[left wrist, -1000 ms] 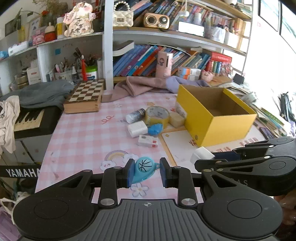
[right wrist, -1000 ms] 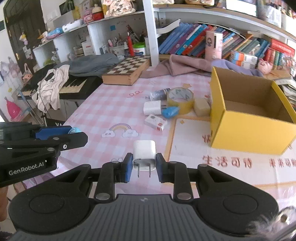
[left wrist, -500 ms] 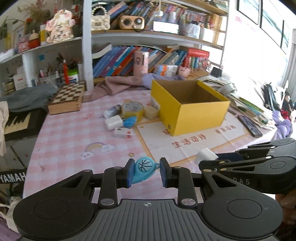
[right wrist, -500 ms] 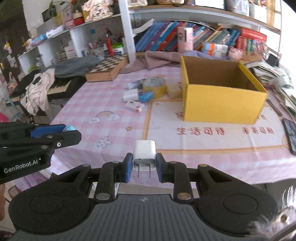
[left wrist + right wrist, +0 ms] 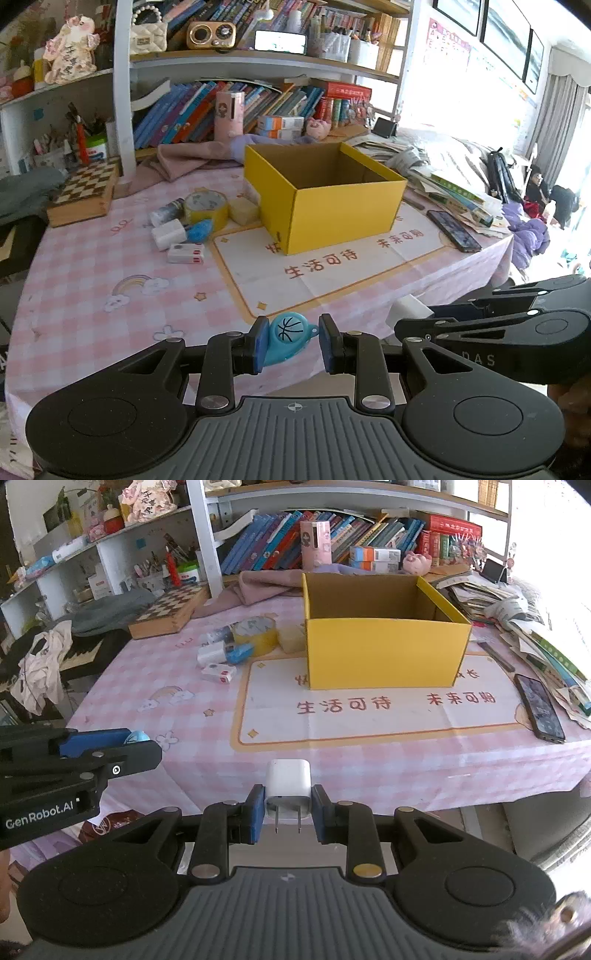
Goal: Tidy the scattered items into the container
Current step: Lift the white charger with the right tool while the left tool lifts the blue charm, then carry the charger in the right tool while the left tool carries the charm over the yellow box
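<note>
At the far left of the right wrist view, the left gripper (image 5: 138,740) is being seen side-on, and in its own view a blue basketball-printed charm (image 5: 288,338) is being clamped between its blue pads (image 5: 258,345) at the lower centre of the frame, above the near table edge. Further up and left of centre in that view, one chessboard box (image 5: 83,192) is being seen near the table's back left edge, and one loose cluster of five scattered items is lying just left of the container: one small bottle (image 5: 166,212), one roll of tape (image 5: 207,206), one pale block (image 5: 243,211) close against the box wall, one white adapter (image 5: 169,234) with a blue piece (image 5: 199,230) beside it, and one flat white-and-red pack (image 5: 185,254). At centre, one open yellow box (image 5: 343,210) is standing on the back part of a white printed mat (image 5: 332,273), and bare mat is being left open between the box front and the near table edge. In the right wrist view, a white plug charger (image 5: 288,788) is being gripped by the right gripper (image 5: 288,818) at lower centre, prongs pointing back toward the camera, beyond the table's near edge. At the right of that view, one dark phone (image 5: 539,707) is lying near the table's right edge, beside piled papers.
</note>
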A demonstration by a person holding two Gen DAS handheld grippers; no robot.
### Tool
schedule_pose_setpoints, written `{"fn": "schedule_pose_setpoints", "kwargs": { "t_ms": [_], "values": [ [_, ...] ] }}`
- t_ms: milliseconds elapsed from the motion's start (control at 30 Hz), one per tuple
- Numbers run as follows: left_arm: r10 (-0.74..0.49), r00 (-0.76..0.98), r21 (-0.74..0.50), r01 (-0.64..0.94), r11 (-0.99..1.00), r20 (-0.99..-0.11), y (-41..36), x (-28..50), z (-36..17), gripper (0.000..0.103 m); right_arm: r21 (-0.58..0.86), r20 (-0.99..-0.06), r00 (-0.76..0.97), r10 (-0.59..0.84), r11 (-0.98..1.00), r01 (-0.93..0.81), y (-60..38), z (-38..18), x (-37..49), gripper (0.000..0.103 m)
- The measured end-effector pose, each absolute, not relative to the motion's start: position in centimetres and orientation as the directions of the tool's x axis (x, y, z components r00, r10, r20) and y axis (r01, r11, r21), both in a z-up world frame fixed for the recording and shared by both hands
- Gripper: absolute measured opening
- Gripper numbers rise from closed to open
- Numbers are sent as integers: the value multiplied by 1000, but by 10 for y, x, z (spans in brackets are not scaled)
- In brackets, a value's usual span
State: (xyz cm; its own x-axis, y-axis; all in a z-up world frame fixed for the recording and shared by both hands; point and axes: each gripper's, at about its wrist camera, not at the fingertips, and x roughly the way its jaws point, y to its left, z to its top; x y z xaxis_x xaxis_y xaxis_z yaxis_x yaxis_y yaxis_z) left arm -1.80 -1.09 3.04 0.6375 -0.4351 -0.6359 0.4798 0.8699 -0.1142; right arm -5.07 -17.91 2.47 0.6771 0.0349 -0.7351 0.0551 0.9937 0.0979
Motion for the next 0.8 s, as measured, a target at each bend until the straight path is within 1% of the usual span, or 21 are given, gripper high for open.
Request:
{"fn": "schedule_pose_setpoints", "kwargs": {
  "t_ms": [800],
  "values": [
    [-522, 569, -107, 605, 789, -636, -76, -2, 32, 27, 103, -736, 674, -67, 973, 208, -240, 25, -63, 25]
  ]
}}
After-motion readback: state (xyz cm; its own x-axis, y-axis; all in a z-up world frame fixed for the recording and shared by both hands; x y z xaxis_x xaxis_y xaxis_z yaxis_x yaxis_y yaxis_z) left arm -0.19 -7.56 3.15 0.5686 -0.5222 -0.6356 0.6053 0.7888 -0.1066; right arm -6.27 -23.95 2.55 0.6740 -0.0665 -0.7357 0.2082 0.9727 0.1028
